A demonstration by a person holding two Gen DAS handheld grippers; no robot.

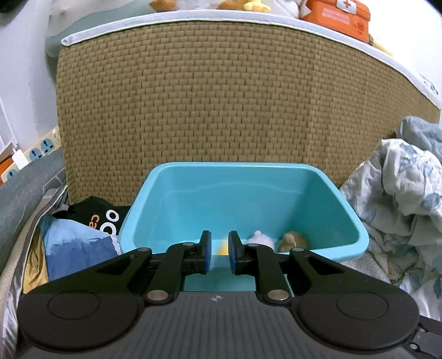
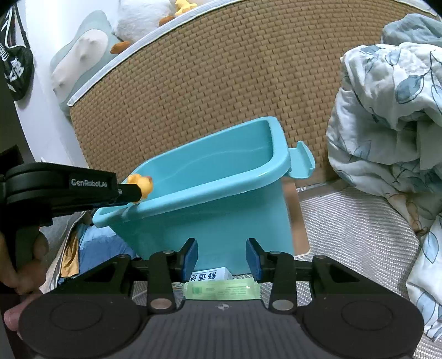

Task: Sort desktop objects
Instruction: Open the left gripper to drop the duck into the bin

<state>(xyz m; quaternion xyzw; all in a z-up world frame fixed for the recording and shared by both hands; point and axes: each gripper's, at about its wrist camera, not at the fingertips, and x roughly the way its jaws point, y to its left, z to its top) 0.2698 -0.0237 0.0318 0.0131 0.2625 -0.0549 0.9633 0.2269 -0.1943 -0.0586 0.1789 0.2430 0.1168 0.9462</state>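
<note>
The left gripper point(image 2: 139, 190) holds a small yellow duck toy point(image 2: 141, 184) clenched in its jaws over the near rim of the blue plastic bin point(image 2: 221, 176), while the right gripper point(image 2: 221, 258), jaws released, hovers above a green packet point(image 2: 221, 290).

The side of the left gripper point(image 2: 138, 190), reaching in from the left ahead of the right jaws, carries the brand "GenRobot.AI" in pale letters. Just beyond and between the right jaws lies a small white box point(image 2: 218, 274) with blue Chinese characters printed upside down, too partial to read surely; the green packet point(image 2: 222, 290) below it has fine print too small to read. Far above the left jaws, an orange case point(image 1: 338, 16) shows a red cross sign on white. Left of the left jaws, a black cloth point(image 1: 96, 214) bears white and orange letters, something like "ca" and "oo".
</note>
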